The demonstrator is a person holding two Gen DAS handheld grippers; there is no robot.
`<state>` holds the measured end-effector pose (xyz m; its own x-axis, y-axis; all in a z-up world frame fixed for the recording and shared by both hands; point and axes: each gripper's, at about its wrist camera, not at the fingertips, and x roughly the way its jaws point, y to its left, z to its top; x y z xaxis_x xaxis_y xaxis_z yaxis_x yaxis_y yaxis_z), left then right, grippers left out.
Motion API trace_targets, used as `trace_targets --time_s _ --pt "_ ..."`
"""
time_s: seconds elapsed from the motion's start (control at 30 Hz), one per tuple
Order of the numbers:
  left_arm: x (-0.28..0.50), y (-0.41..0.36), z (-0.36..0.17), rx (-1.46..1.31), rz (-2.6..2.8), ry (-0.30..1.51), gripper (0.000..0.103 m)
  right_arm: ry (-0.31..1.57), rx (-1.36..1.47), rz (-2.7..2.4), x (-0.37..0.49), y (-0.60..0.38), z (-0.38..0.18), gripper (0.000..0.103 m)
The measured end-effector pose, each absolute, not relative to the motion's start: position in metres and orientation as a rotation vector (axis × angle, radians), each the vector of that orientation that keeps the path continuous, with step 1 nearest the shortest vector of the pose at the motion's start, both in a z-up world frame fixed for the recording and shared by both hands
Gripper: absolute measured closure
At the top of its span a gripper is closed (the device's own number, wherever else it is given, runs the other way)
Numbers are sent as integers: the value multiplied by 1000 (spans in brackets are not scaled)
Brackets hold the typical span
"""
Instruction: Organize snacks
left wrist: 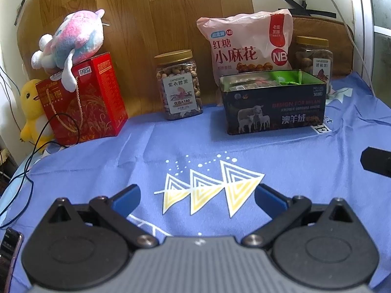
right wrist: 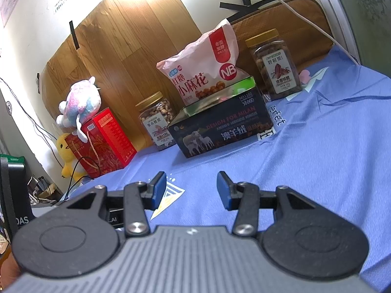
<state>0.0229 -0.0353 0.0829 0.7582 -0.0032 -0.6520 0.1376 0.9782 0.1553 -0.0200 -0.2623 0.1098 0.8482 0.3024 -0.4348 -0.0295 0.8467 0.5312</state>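
Left to right along the back of the blue cloth (left wrist: 305,161): nut jar (left wrist: 179,85), rigid and smooth, so take it across its flat sides; pink bag (left wrist: 244,46), soft and crushable, behind the open tin (left wrist: 273,107). Your left gripper (left wrist: 197,201) and right gripper (right wrist: 191,190) both gape, empty.

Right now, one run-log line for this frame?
left gripper: open, empty | right gripper: open, empty | tin box: lid off, snacks inside | jars, snack bag: behind the box, untouched
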Motion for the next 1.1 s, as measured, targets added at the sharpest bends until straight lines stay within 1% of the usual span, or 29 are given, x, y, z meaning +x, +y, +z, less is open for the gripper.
trace_targets --time_s 1.1 --pt "26 -36 78 201 -82 728 0 540 546 179 -21 -264 103 54"
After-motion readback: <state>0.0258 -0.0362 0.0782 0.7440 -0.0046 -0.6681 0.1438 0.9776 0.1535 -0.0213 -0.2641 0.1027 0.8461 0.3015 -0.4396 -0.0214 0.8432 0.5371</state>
